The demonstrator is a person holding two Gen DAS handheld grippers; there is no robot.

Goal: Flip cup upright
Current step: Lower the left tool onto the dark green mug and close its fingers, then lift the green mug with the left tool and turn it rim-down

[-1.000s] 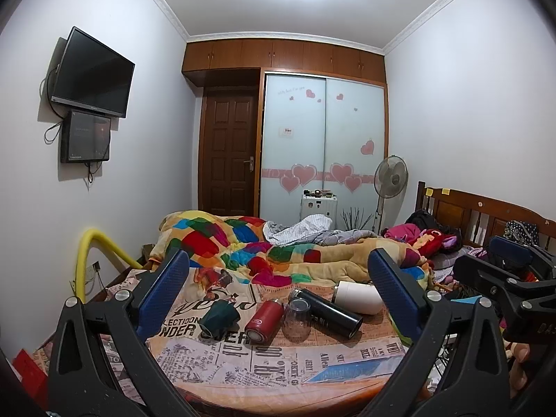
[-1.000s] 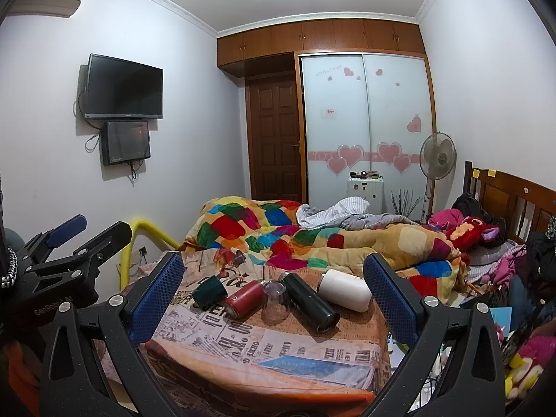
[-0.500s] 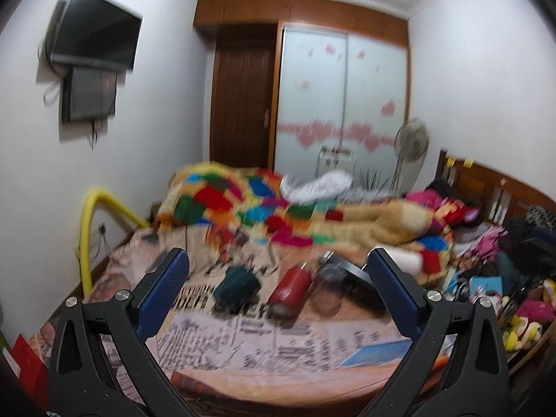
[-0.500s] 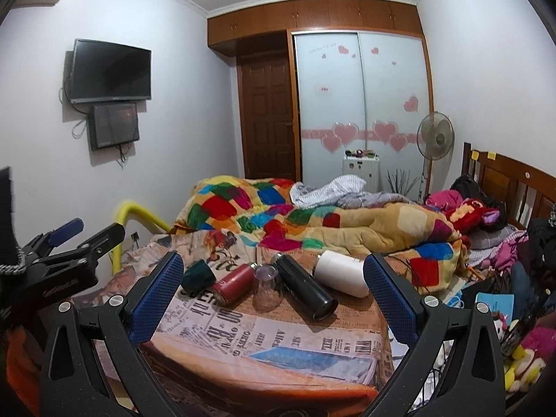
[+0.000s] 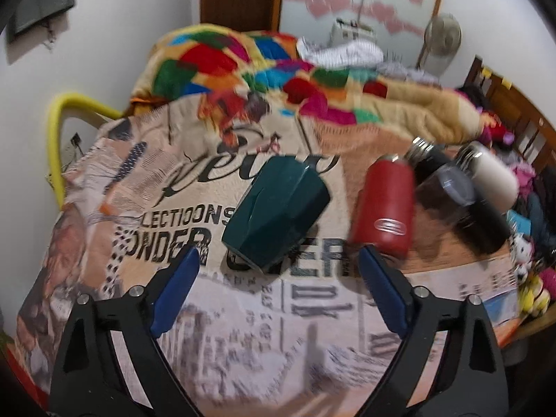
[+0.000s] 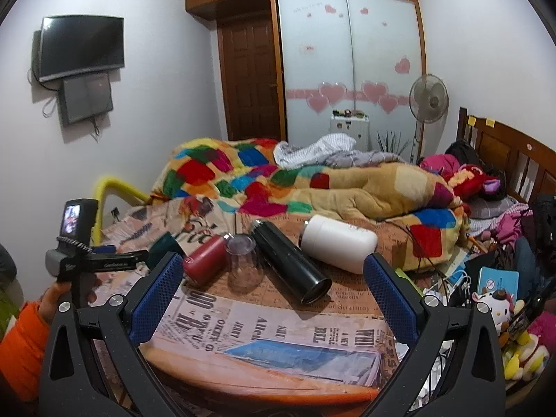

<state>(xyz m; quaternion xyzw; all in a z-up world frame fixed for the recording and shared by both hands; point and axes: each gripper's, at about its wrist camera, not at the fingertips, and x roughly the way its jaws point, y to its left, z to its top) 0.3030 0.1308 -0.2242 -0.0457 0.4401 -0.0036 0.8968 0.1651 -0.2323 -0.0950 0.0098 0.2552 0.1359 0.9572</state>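
Note:
A dark green faceted cup (image 5: 278, 212) lies on its side on the newspaper-print cloth (image 5: 243, 330). My left gripper (image 5: 278, 271) is open, its blue pads just short of the cup on either side. In the right wrist view only a bit of the green cup (image 6: 163, 245) shows behind the left gripper's body (image 6: 93, 260). My right gripper (image 6: 274, 281) is open and empty, back from the table's front. A clear glass (image 6: 243, 266) stands upside down between a red flask (image 6: 205, 259) and a black flask (image 6: 292, 264).
A white flask (image 6: 338, 248) lies on its side at the right. The red flask (image 5: 385, 205), black flask (image 5: 462, 205) and white flask (image 5: 493, 180) lie right of the green cup. A colourful quilt (image 6: 312, 187) is heaped behind; toys and clutter (image 6: 504, 295) fill the right.
My left gripper has moved forward and tilted down, close over the green cup. My right gripper has come a little nearer the table. The cups and flasks have not moved.

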